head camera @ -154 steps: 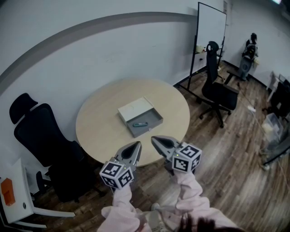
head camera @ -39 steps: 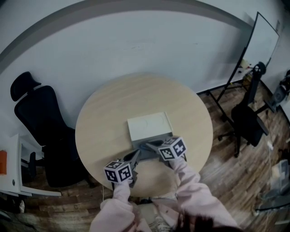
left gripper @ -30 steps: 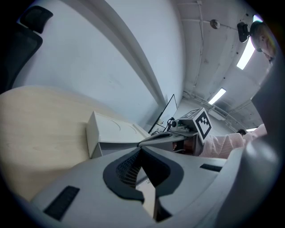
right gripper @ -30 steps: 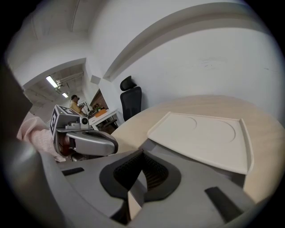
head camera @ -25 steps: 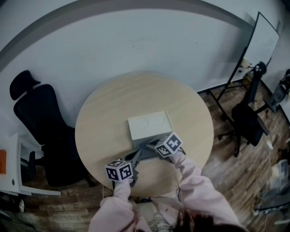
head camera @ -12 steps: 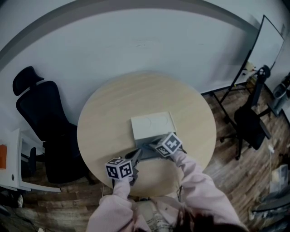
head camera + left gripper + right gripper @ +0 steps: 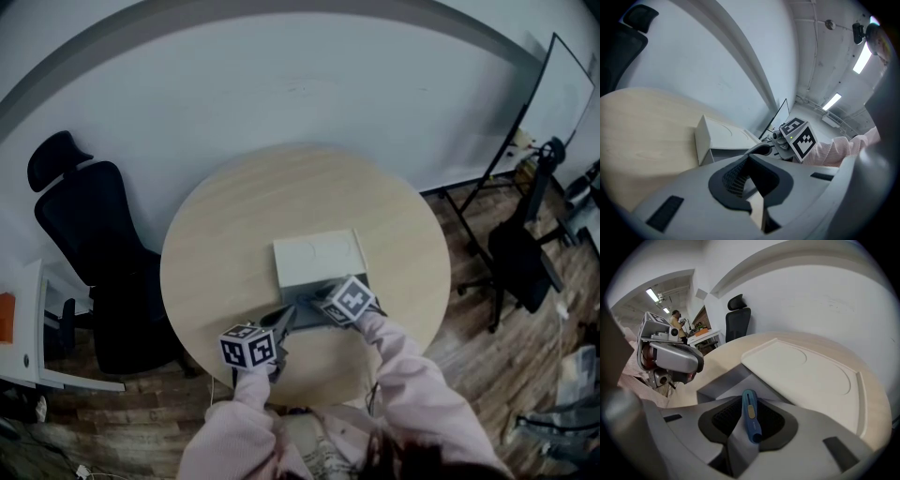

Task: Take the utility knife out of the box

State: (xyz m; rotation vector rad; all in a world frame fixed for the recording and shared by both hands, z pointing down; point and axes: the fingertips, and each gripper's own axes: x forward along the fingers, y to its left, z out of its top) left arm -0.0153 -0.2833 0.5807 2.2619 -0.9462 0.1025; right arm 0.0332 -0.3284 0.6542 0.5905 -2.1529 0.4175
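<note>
**Desk:** Where is the knife?

**Photographer:** The blue knife (image 7: 750,420), yellow slider up, lies in the grey drawer (image 7: 717,387) pulled out of the white box (image 7: 806,373) on the round table (image 7: 225,244).

**Desk:** Which way does it point?

**Photographer:** Lengthwise along the right gripper (image 7: 317,306). One end is nearest that gripper's camera, the other toward the white cover.

**Desk:** And the grippers?

**Photographer:** The right one dips into the drawer, its jaws just parted, either side of the knife without pressing it. The left gripper (image 7: 285,319) hovers near the drawer, jaws apart, empty. The marker cubes (image 7: 352,298) show black-and-white squares; no lettering is legible.
</note>
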